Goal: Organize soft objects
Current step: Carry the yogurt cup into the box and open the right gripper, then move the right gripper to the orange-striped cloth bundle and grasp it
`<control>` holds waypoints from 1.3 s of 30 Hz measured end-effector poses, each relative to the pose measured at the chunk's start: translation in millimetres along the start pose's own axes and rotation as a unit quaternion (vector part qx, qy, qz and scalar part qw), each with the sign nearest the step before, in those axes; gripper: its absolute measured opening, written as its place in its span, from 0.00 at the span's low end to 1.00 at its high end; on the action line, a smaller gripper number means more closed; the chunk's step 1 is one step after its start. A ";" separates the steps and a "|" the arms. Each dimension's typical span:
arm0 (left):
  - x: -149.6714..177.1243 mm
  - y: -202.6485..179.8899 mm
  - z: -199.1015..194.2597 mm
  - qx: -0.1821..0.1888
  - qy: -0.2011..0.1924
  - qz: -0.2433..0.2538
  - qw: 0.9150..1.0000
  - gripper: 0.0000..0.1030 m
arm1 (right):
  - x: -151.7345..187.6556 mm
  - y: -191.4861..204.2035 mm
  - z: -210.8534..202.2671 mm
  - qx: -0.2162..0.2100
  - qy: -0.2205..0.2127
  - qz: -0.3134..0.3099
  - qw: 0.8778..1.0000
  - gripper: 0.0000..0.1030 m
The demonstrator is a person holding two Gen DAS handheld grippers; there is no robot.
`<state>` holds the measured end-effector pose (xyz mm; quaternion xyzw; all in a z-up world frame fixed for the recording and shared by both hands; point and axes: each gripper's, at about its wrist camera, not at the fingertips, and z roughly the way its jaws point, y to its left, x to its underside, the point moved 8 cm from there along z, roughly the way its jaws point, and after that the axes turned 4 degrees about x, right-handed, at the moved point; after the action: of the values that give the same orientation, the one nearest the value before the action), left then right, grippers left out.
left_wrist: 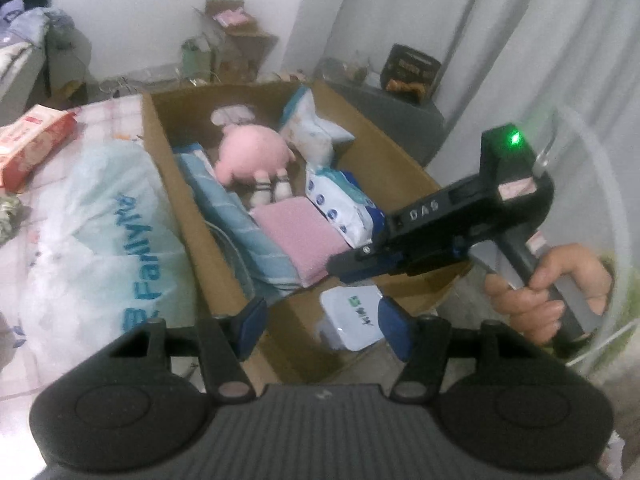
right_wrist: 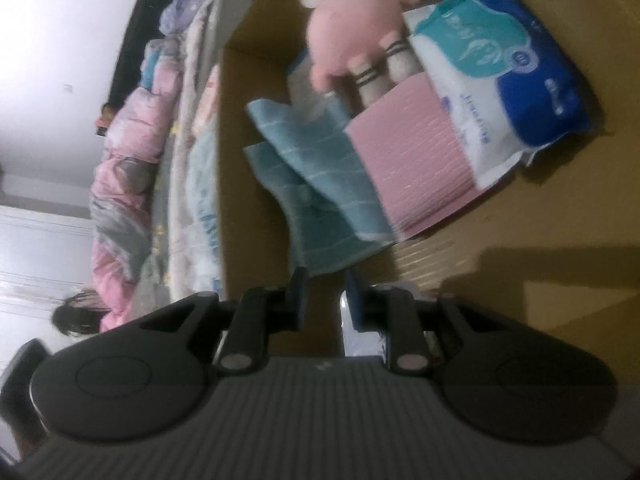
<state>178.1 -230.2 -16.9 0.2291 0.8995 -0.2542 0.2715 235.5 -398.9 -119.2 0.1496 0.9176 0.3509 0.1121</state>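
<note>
An open cardboard box [left_wrist: 384, 148] holds a pink plush toy [left_wrist: 252, 152], a folded teal striped towel [left_wrist: 236, 216], a pink cloth [left_wrist: 300, 236], a blue-and-white tissue pack [left_wrist: 344, 208] and a white pack [left_wrist: 312, 128] at the back. My left gripper [left_wrist: 324, 328] stands open over the box's near end, where a small white pack [left_wrist: 352, 316] lies beyond its fingers. My right gripper [left_wrist: 340, 270], held by a hand [left_wrist: 548, 284], reaches in from the right above the pink cloth's near edge. In the right wrist view my right gripper [right_wrist: 325, 296] has a narrow gap, nothing in it, just short of the teal towel [right_wrist: 320, 184].
Left of the box, a white plastic bag with blue lettering [left_wrist: 116, 232] and a red pack [left_wrist: 32, 140] lie on a patterned bed. A grey bin [left_wrist: 400, 116] stands behind the box's right wall. A crumpled pink quilt [right_wrist: 128, 152] lies on the bed. Clutter lines the back wall.
</note>
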 end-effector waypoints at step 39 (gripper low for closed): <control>81.0 127.0 -111.2 -0.184 -0.127 -0.075 0.972 0.67 | 29.1 38.5 11.8 0.087 0.030 -0.107 0.990 0.51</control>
<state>146.0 -46.1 -27.8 0.0725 0.9036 -0.1308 0.4014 219.7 -354.1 -104.6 0.0490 0.9583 0.2602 0.1077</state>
